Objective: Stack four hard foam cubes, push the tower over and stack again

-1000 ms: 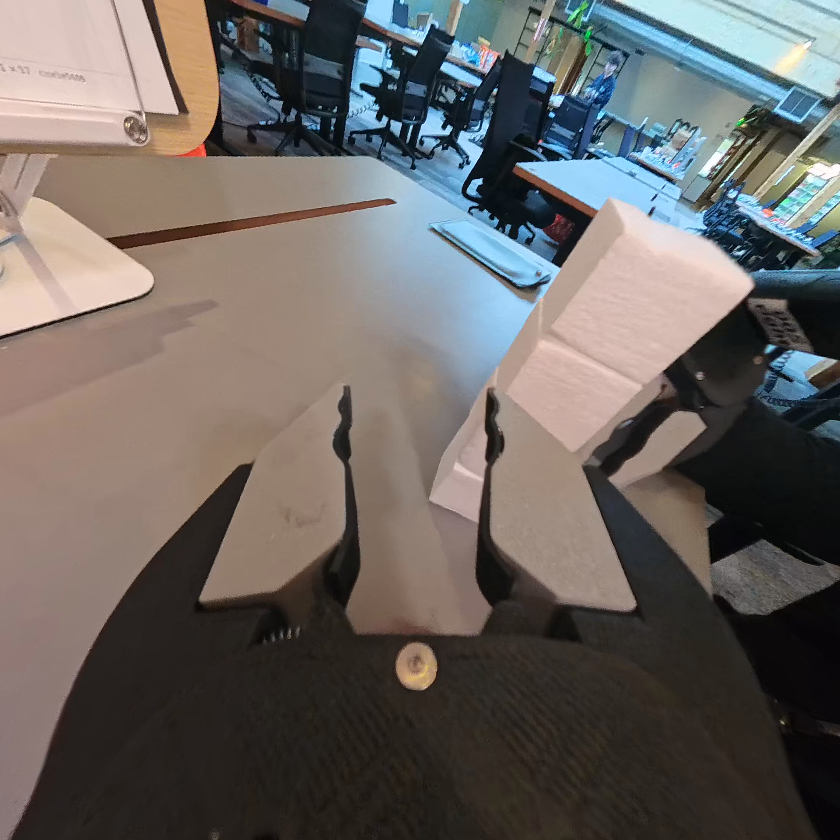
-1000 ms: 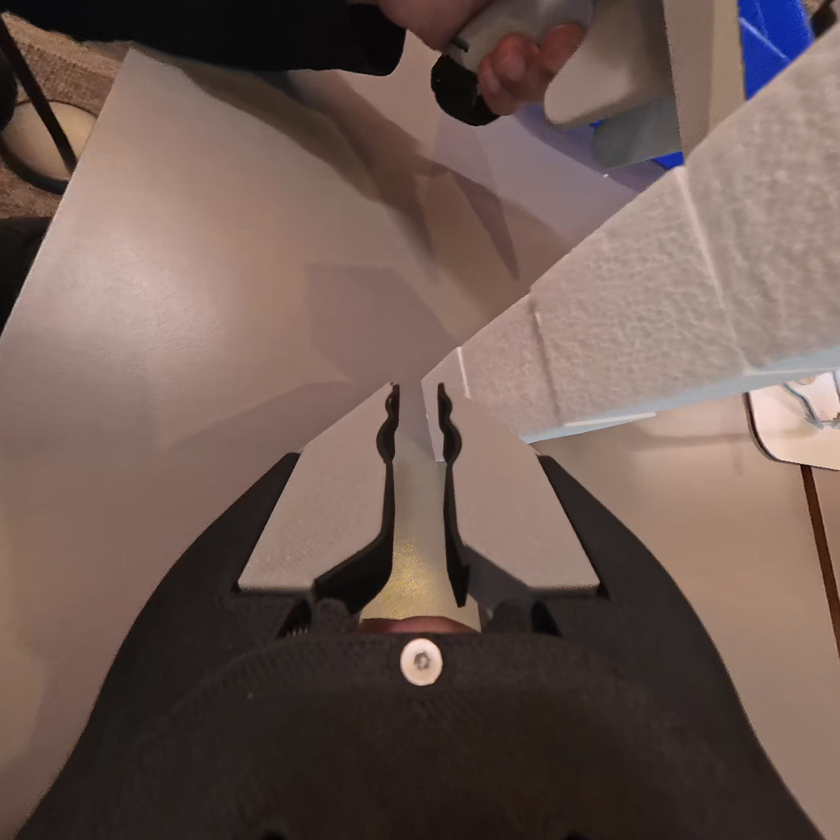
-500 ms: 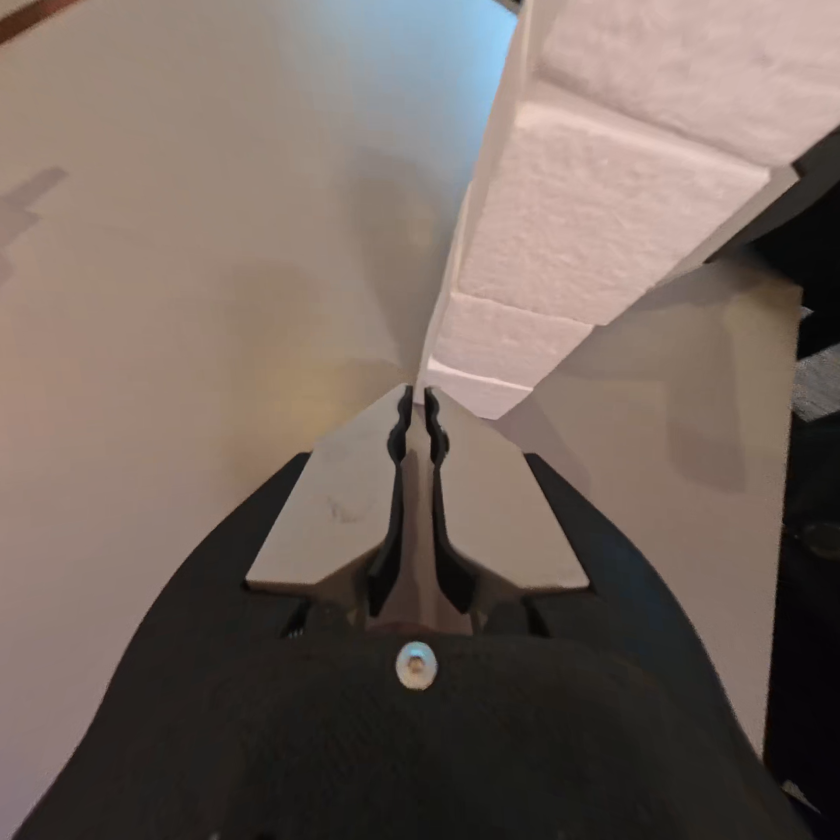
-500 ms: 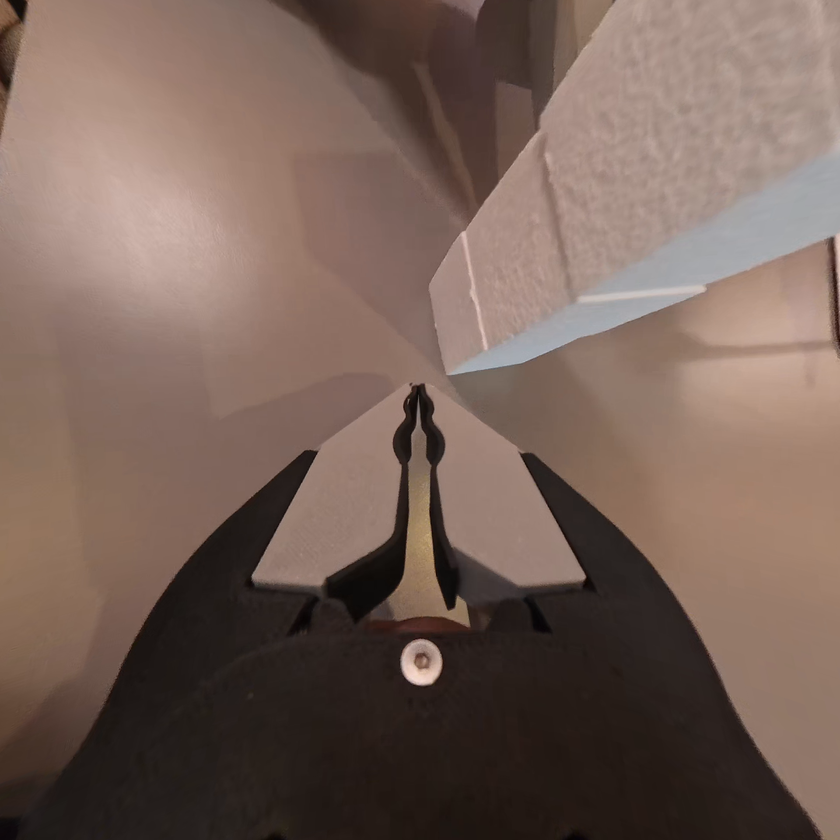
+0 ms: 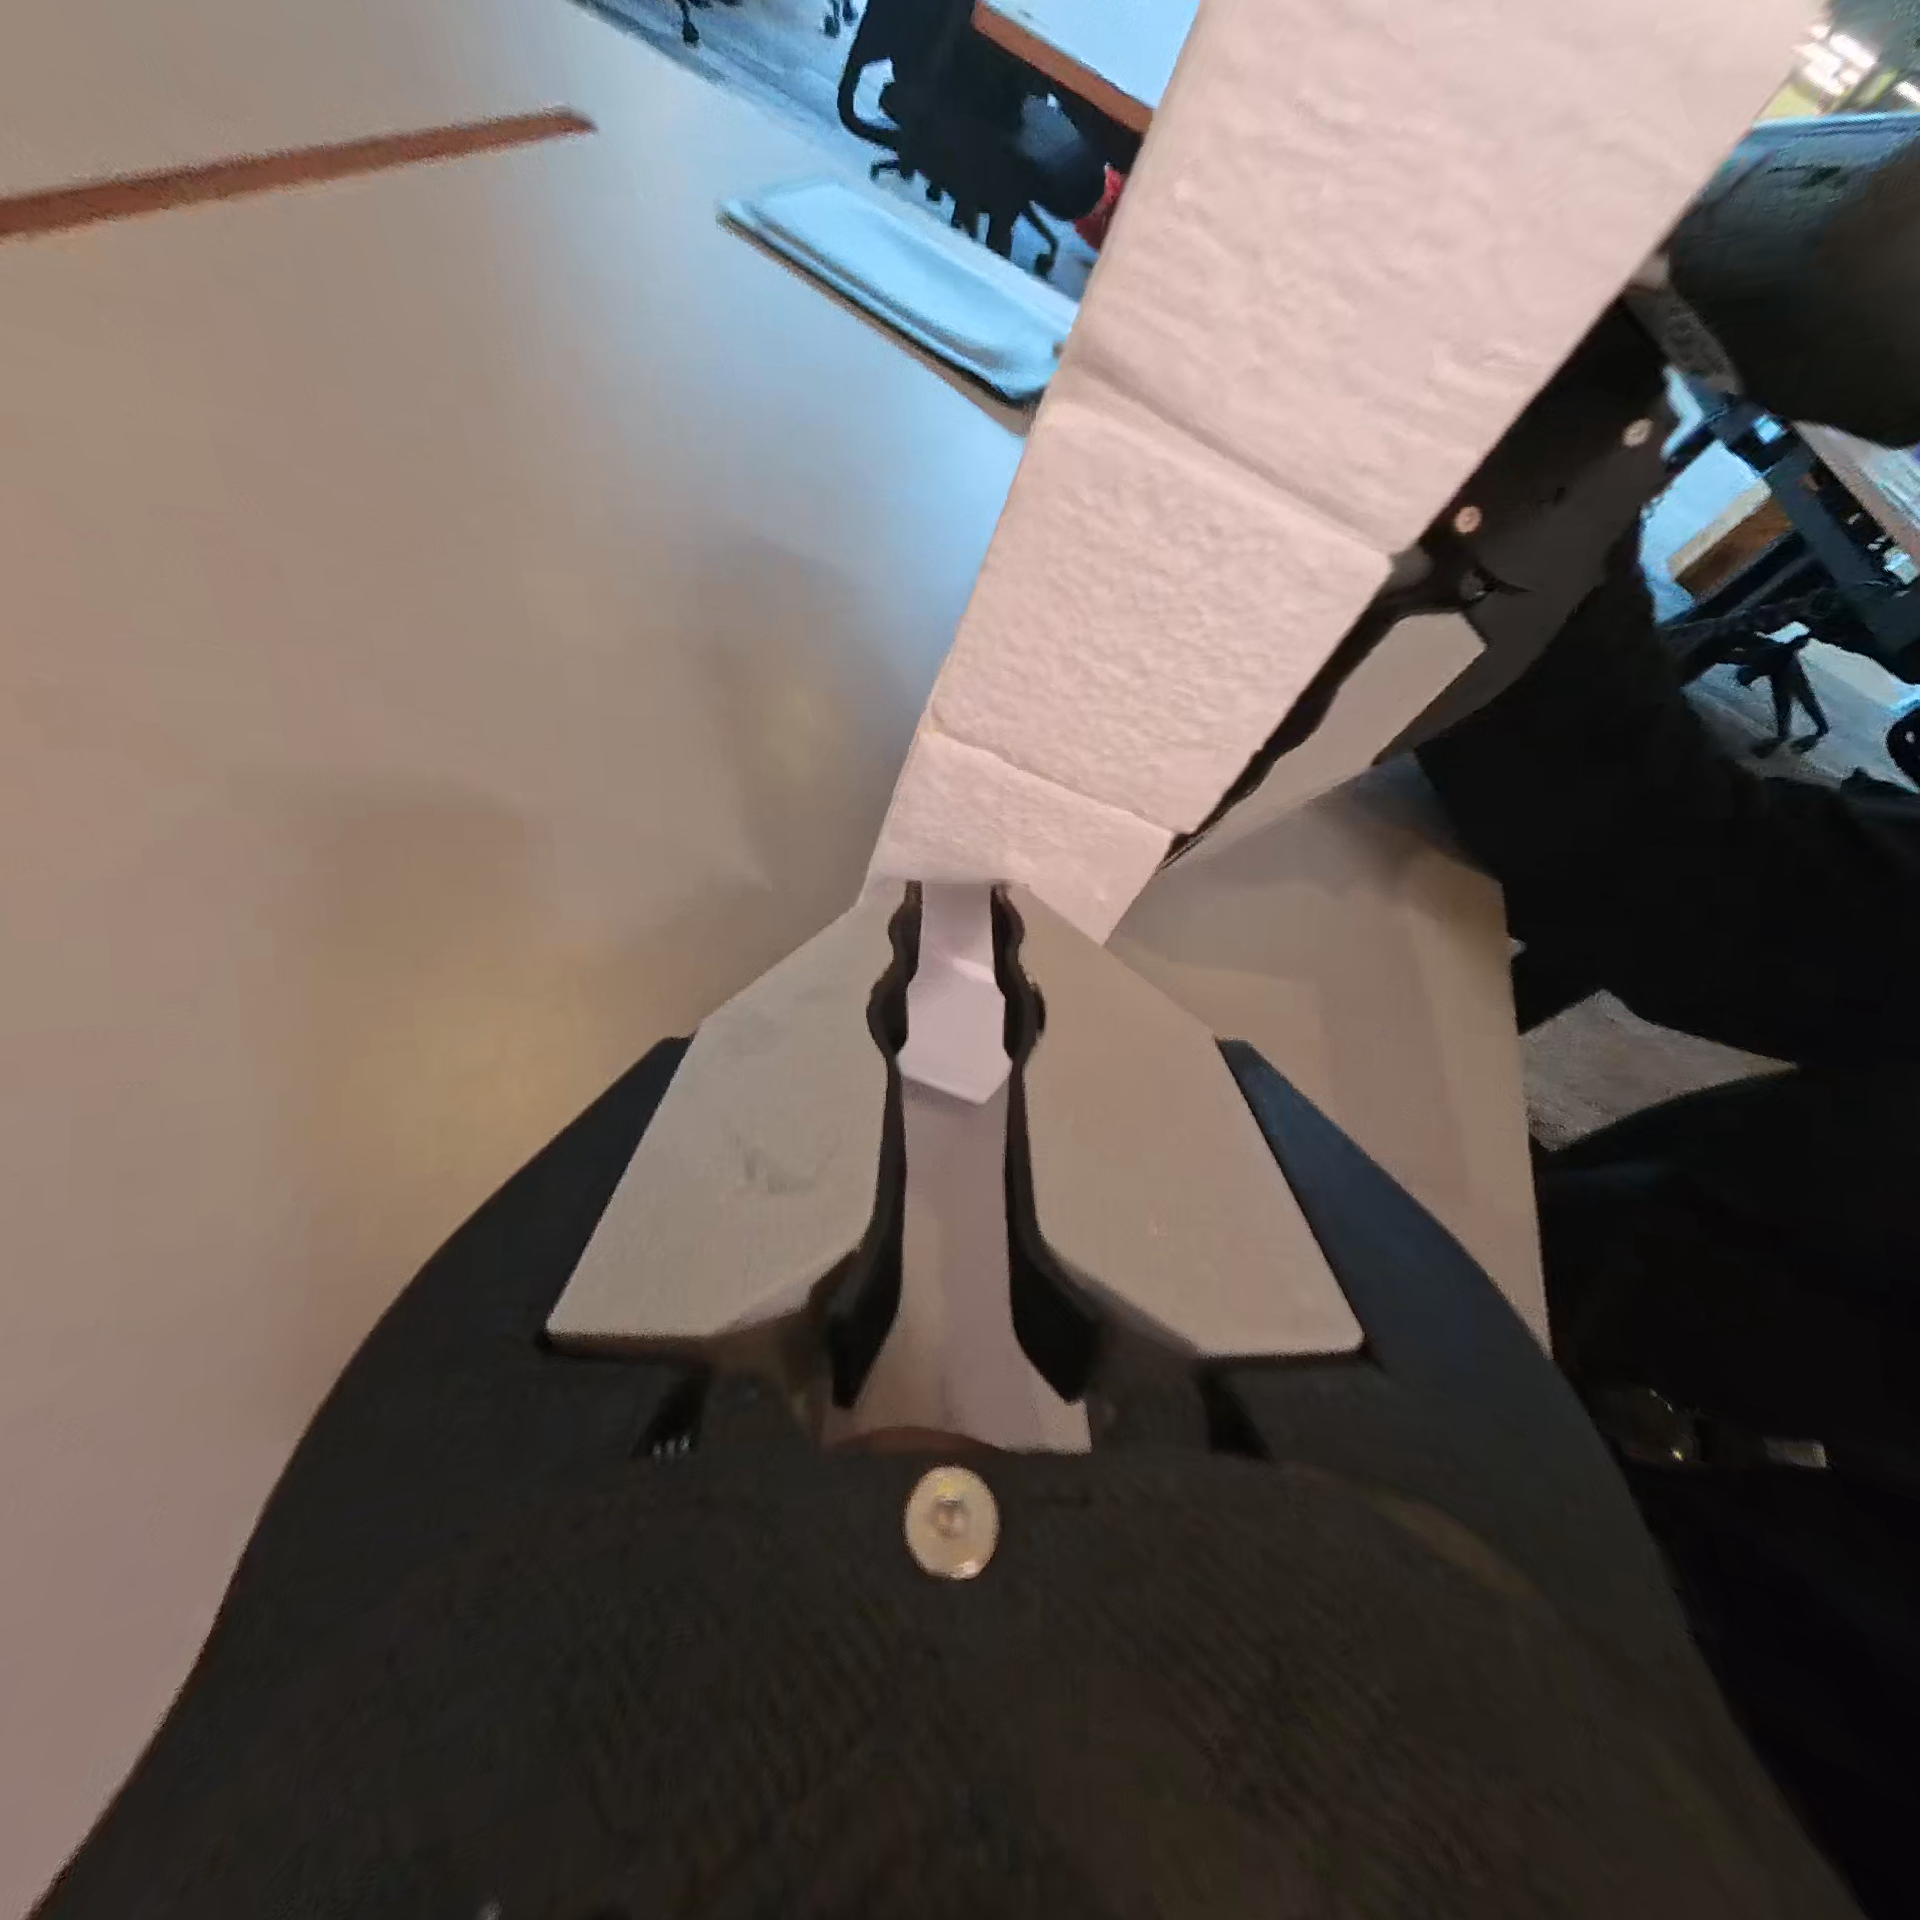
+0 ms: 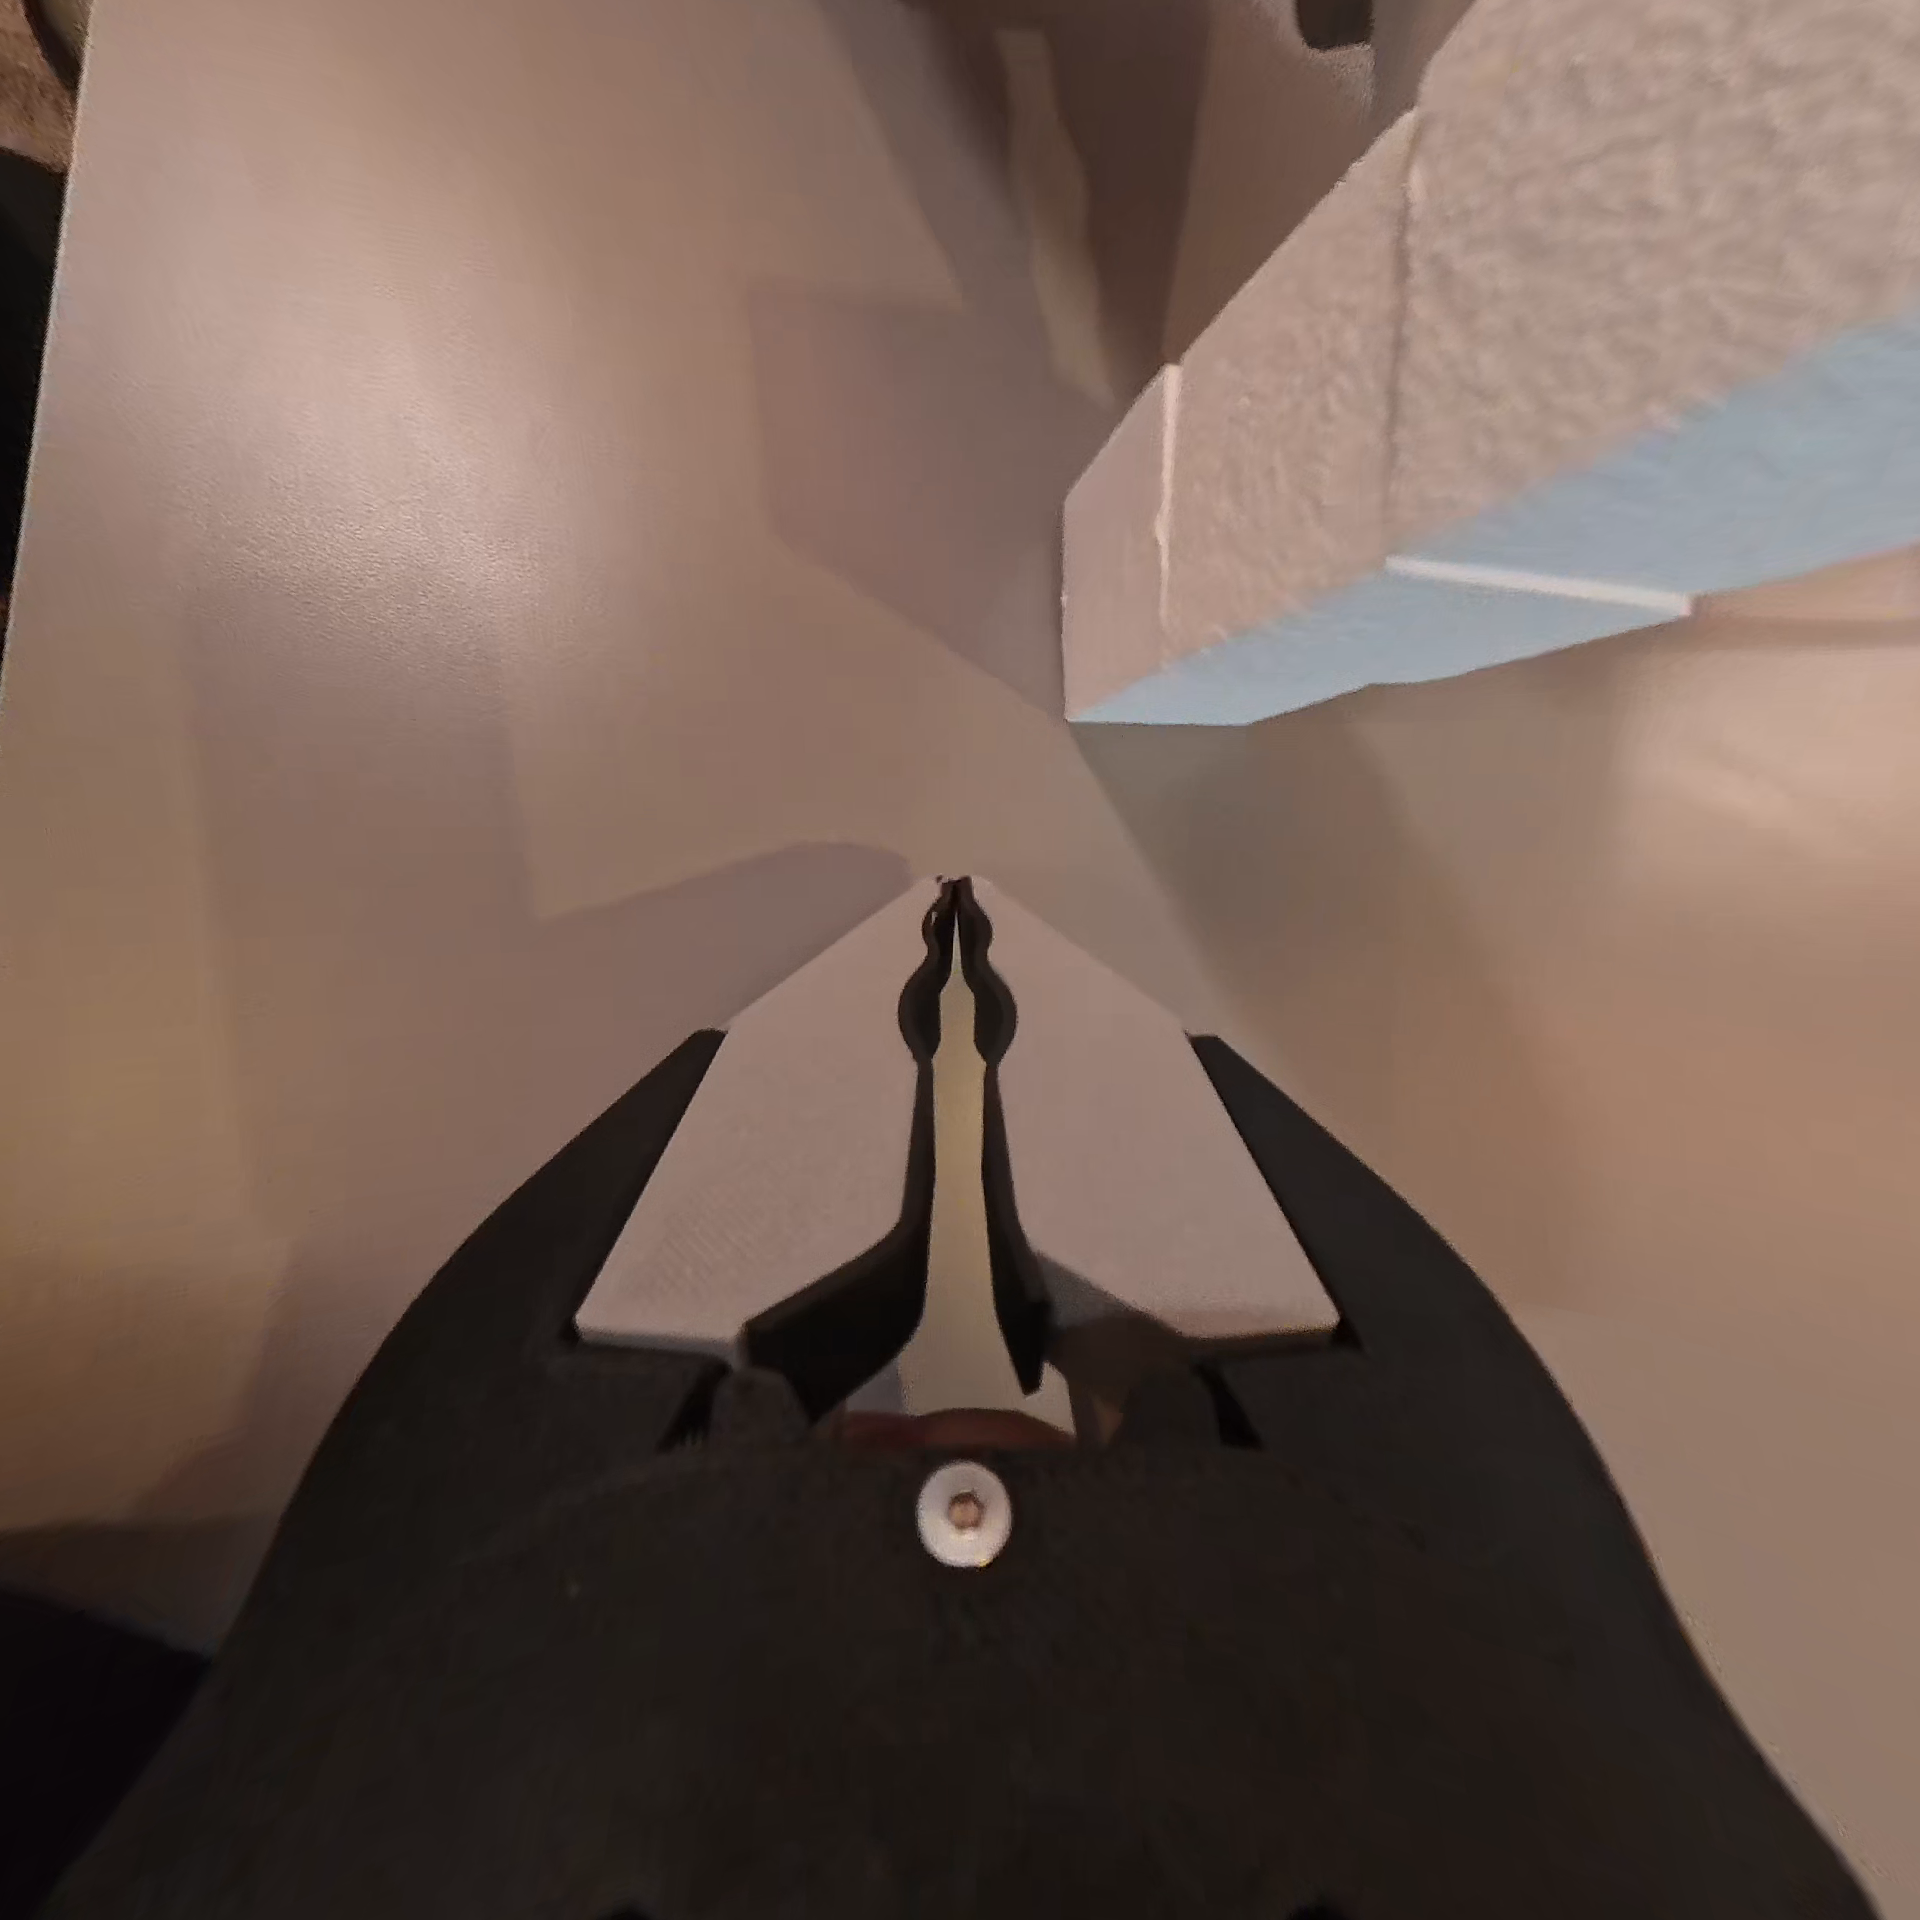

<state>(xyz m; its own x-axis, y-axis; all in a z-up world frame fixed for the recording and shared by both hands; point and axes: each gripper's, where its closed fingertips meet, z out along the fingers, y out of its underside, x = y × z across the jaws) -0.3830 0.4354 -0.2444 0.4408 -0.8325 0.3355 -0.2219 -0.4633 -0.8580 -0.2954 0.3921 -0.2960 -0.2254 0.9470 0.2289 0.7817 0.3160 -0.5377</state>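
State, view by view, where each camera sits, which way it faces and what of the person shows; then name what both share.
Left wrist view: on the left tool, looking along its fingers across the grey table at the white hard-foam cube tower; the right tool and a dark sleeve show behind it.
Right wrist view: on the right tool, tips together, looking down at the table; the tower is upper right.
Shared: tower and table.
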